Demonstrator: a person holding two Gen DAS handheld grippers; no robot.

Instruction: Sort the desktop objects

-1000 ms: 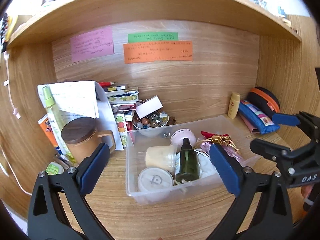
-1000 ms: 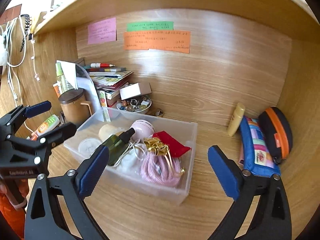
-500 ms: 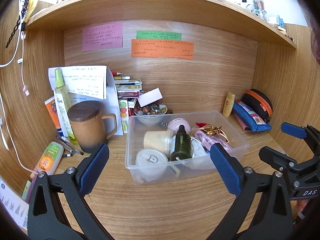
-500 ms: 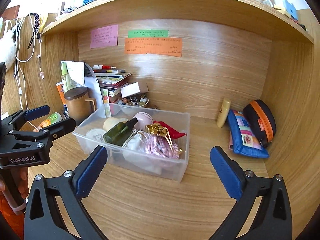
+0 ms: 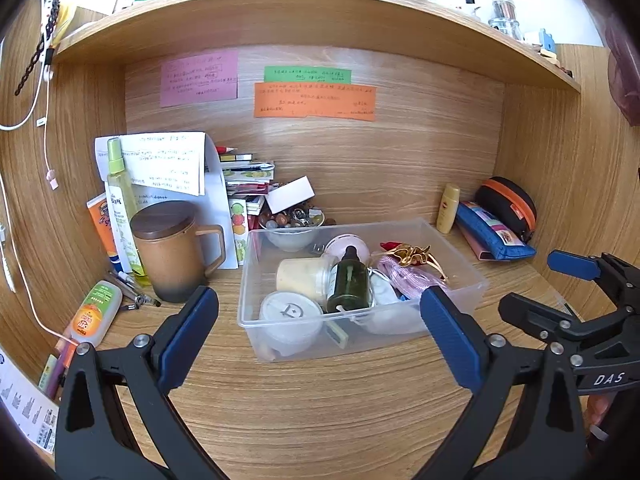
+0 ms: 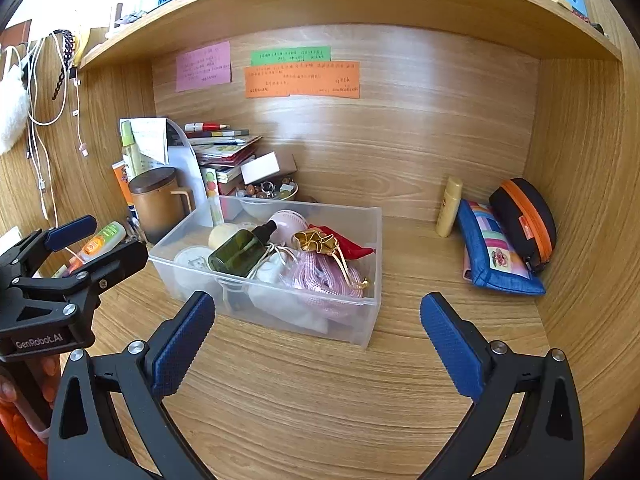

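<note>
A clear plastic bin (image 5: 472,284) (image 6: 372,240) sits mid-desk, holding a dark green dropper bottle (image 5: 348,282) (image 6: 240,250), white jars, a pink cord bundle (image 6: 324,280), and a gold and red pouch (image 6: 320,242). My left gripper (image 5: 320,320) hangs open in front of the bin, nothing between its fingers. My right gripper (image 6: 316,328) is open too, in front of the bin's right end. Each gripper shows at the edge of the other's view. A brown lidded mug (image 5: 170,252) (image 6: 156,204) stands left of the bin.
Books, papers and a bowl of beads (image 5: 292,220) crowd the back left. A yellow tube (image 6: 448,208), blue pencil case (image 6: 492,256) and black-orange pouch (image 6: 524,220) lie at the right wall. An orange-label bottle (image 5: 94,312) and pens lie at the left. Coloured notes hang on the back panel.
Both grippers have drawn back from the bin and risen, so more desk shows in front of it. Both stay open. Nothing on the desk has moved.
</note>
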